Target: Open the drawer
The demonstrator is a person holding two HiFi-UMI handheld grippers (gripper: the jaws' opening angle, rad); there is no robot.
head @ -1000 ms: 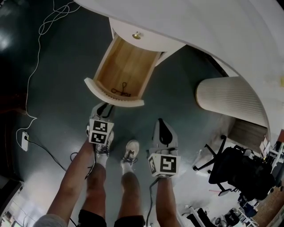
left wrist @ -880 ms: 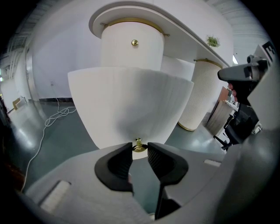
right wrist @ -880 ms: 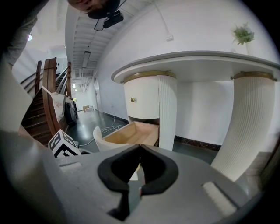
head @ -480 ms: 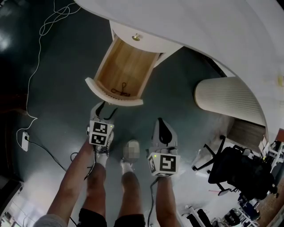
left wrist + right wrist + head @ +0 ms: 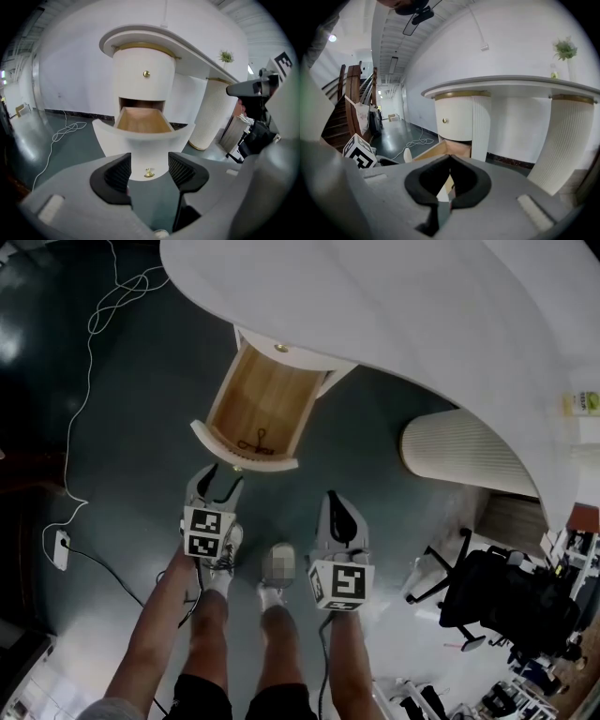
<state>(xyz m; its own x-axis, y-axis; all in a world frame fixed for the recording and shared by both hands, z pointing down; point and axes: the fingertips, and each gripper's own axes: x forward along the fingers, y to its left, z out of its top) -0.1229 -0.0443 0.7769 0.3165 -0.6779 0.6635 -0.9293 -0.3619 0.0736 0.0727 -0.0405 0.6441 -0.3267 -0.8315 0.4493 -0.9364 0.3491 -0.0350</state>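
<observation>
The white curved-front wooden drawer stands pulled out; left hand-held gripper jaws apart, empty; right hand-held gripper jaws together.

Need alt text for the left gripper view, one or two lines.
The lower drawer of a white curved desk stands open, wooden inside showing, framed by the open jaws of the left hand-held gripper, which grips nothing; the drawer's brass knob shows in the gap. The upper drawer is shut; a white cable lies on the floor.
</observation>
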